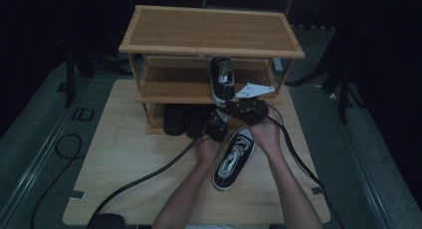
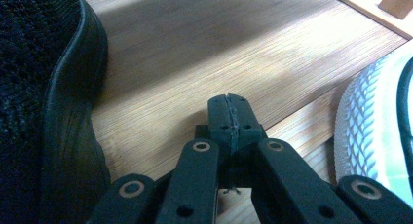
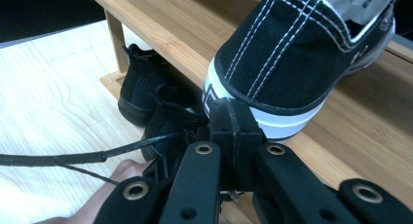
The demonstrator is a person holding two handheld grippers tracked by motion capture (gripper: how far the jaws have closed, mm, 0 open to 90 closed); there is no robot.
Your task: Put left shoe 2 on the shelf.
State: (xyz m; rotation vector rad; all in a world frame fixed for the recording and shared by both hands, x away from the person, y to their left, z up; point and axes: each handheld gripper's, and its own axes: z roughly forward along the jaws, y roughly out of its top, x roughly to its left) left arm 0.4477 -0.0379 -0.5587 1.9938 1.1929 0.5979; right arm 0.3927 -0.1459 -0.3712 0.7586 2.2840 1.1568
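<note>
A black-and-white sneaker [image 1: 222,77] stands on the middle shelf of a wooden shoe rack [image 1: 209,30]. Its heel [image 3: 287,53] overhangs the shelf edge. My right gripper [image 1: 232,105] is shut and empty, its tips [image 3: 233,129] right at the white heel rubber. A second matching sneaker [image 1: 234,159] lies on the table between the person's hands. My left gripper [image 1: 216,120] is shut with nothing in it. It points at bare wood [image 2: 229,118], between a black knit shoe [image 2: 44,117] and the white ribbed rubber of a sneaker [image 2: 363,131].
Two black shoes [image 1: 185,120] sit on the rack's bottom tier, also seen under the shelf [image 3: 146,95]. The rack's top shelf is bare. Black cables [image 1: 149,176] trail from both grippers across the wooden table [image 1: 124,154]. Dark floor surrounds the table.
</note>
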